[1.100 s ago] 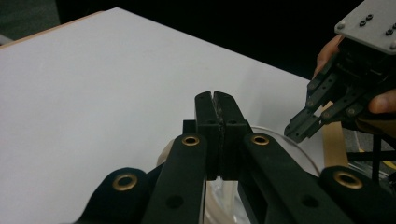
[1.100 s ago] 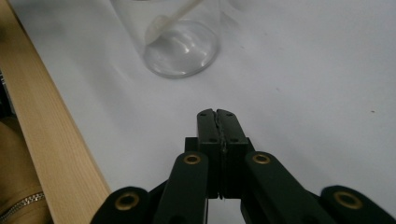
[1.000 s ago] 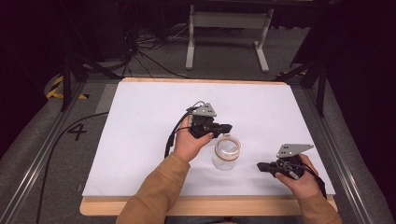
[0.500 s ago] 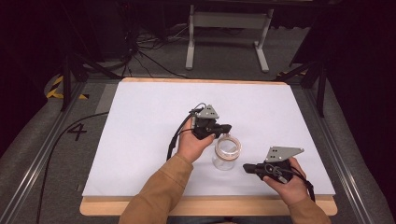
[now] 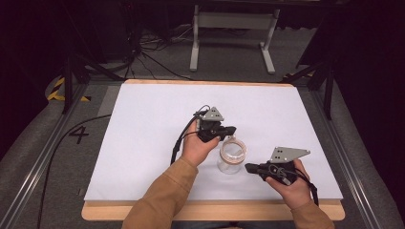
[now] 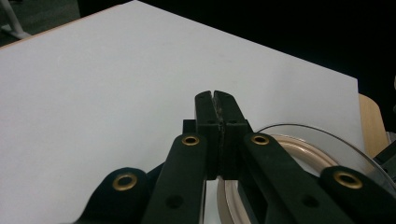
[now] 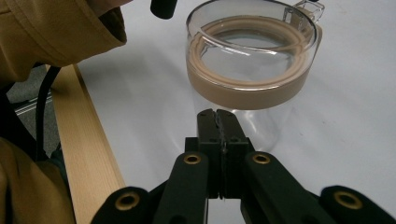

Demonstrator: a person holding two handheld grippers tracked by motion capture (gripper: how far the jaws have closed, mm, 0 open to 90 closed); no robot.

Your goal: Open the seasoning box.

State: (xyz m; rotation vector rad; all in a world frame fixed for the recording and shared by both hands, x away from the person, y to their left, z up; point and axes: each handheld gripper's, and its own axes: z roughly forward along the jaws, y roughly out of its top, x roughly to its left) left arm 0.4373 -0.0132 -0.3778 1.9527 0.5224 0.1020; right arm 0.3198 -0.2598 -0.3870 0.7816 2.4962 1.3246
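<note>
From the high view, a clear glass jar with a tan sealing ring under its glass lid stands on the white-topped counter, toward the near edge, between the two hands. The left tongs reach in from the left and hang just above the far side of the jar's rim; the right tongs lie low to the jar's right, tips pointing at its side, just beside the glass. Whether either touches the jar cannot be told from there.

The left gripper view settles what the high view leaves small: the left tongs are pressed together with nothing between them, and the jar's lid and tan ring curve below and to the right of them, with bare white counter beyond.

The right gripper view shows the right tongs likewise closed and empty, aimed at the jar's clear wall just under the tan ring, a small gap apart. It also shows a wire clasp at the far rim, the person's tan sleeve at upper left, and the counter's pale wooden edge strip.
</note>
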